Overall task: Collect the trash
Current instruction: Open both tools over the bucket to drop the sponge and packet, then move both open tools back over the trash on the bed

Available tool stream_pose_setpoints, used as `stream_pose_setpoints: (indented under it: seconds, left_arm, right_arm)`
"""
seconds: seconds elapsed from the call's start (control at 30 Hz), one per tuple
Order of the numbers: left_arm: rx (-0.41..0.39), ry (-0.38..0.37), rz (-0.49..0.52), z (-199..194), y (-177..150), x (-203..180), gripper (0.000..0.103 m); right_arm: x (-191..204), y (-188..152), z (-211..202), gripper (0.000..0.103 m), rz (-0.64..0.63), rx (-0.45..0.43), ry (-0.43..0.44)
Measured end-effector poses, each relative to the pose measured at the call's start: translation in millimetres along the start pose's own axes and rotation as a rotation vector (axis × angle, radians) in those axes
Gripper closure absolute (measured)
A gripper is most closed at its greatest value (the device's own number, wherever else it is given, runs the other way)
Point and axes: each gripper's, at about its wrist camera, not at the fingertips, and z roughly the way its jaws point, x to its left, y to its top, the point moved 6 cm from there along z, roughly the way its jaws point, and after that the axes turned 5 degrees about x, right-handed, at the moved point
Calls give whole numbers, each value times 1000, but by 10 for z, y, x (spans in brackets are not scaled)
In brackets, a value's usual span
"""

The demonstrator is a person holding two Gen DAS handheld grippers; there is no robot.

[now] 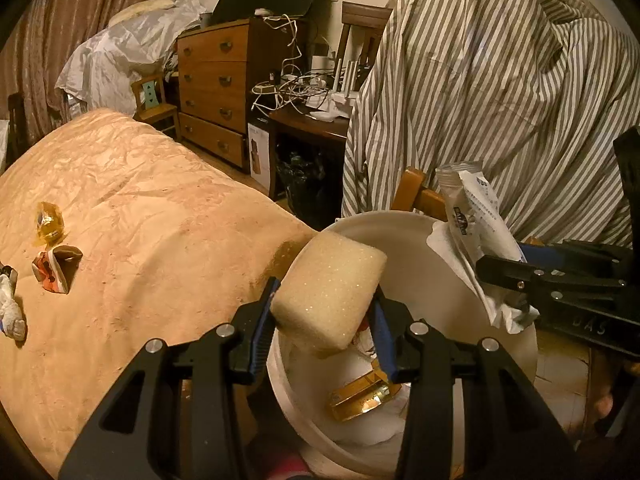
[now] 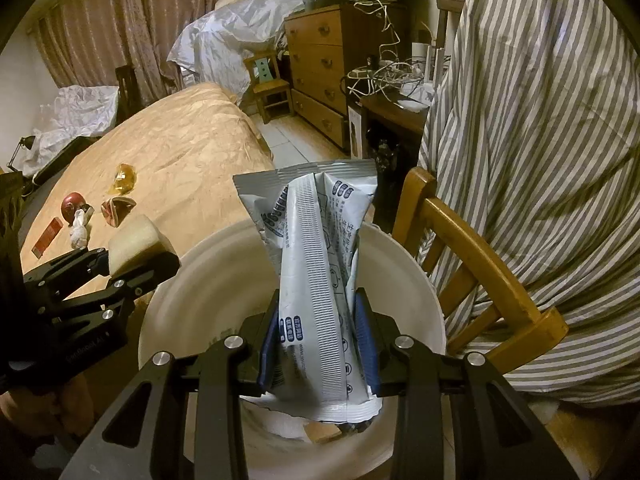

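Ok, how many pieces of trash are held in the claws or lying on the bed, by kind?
Foam sponge: 1
Silver pouch: 1
Crumpled wrappers: 2, one yellow, one orange
Tissue wad: 1
Red flat packet: 1
Red round item: 1
Total: 7

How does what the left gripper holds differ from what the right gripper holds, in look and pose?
The left gripper clamps a sponge: a thick, pale yellow, porous block with rounded corners and no print. The right gripper clamps a wrapper: a thin, silvery-white, crumpled packet covered in printed text. The sponge sits squat and tilted between the pads; the wrapper stands tall, reaching well past the fingertips. Both are held over the white bucket.
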Motion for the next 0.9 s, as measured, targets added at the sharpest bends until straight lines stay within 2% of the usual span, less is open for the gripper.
stream_pose_setpoints:
  seconds: [0.27,0.3,0.33,0.37,0.4,0.9]
  left_arm:
    - [6,-8,13,29,3,-75,61]
    - [6,-10,14,29,5,-93,58]
    - [7,-16,18,27,6,-103,45]
    - [1,-16,19,15,7,-109,39]
    - [-10,-11,22,-4,9,-115,31]
    - [-29,-8,11,-153,6,-46,31]
  right_arm:
    - [26,-45,10,68,6,-2,0]
    - [26,-47,23,67,10,-4,2]
    - [16,-48,15,60,14,-7,3]
    - [6,-50,2,53,21,-14,3]
    - [-14,-44,-15,52,31,-21,9]
    - [43,-37,-216,50,43,-69,21]
